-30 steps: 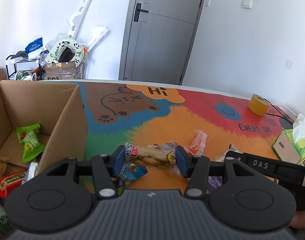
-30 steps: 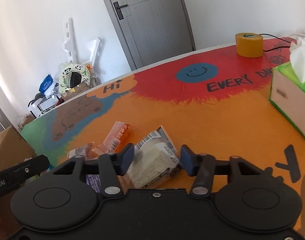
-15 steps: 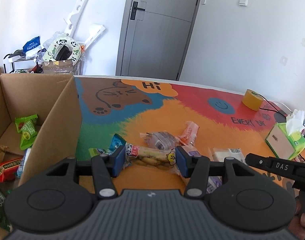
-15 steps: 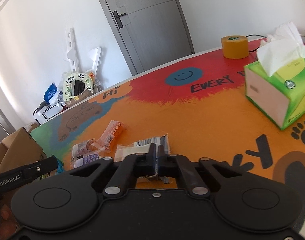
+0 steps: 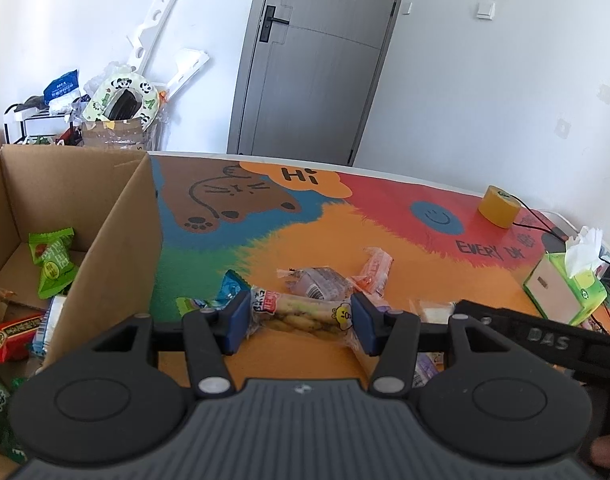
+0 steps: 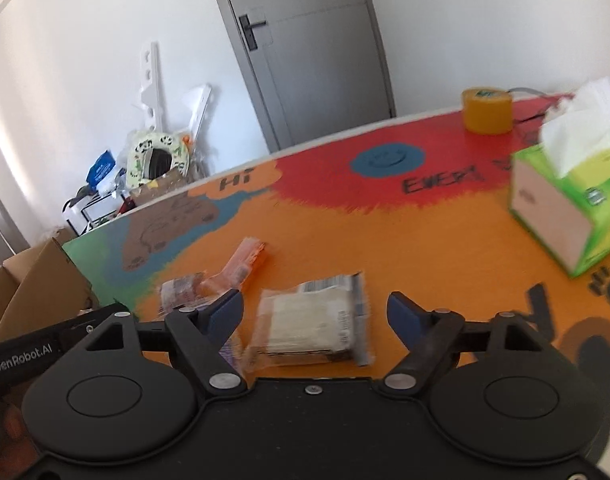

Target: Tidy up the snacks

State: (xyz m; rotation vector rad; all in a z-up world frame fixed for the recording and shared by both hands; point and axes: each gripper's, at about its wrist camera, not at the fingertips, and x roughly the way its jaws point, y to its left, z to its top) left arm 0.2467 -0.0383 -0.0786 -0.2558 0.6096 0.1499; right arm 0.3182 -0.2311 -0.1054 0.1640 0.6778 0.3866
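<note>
Right now my left gripper (image 5: pixel 301 316) is clenched on a long clear snack packet (image 5: pixel 301 312), its blue pads pressing each end, and the packet hangs crosswise just above the orange part of the desk (image 5: pixel 305 356). My right gripper (image 6: pixel 315 314) has its jaws opening, spread wide either side of a flat clear-wrapped white bar (image 6: pixel 309 330) that lies on the desk without touching either pad (this view is blurred, so finer detail is lost).

Just beyond the held packet, in the left wrist view, sit a clear dark-filled packet (image 5: pixel 319 282) and an orange wrapper (image 5: pixel 375 270), close together, with a blue and green sachet (image 5: pixel 225 292) to their left near the box. The cardboard box (image 5: pixel 121 236) stands at the left edge of the desk, open at the top, and inside it I see a green packet (image 5: pixel 53 264) and a red packet (image 5: pixel 9 334) among others partly hidden by the wall.

Farther out on the right, a green tissue box (image 6: pixel 565 204) stands on the desk with a tissue sticking up, and a roll of yellow tape (image 6: pixel 487 110) sits behind it near the far edge. Past the desk are a grey door (image 5: pixel 317 60) and a heap of clutter (image 5: pixel 117 112) against the white wall.
</note>
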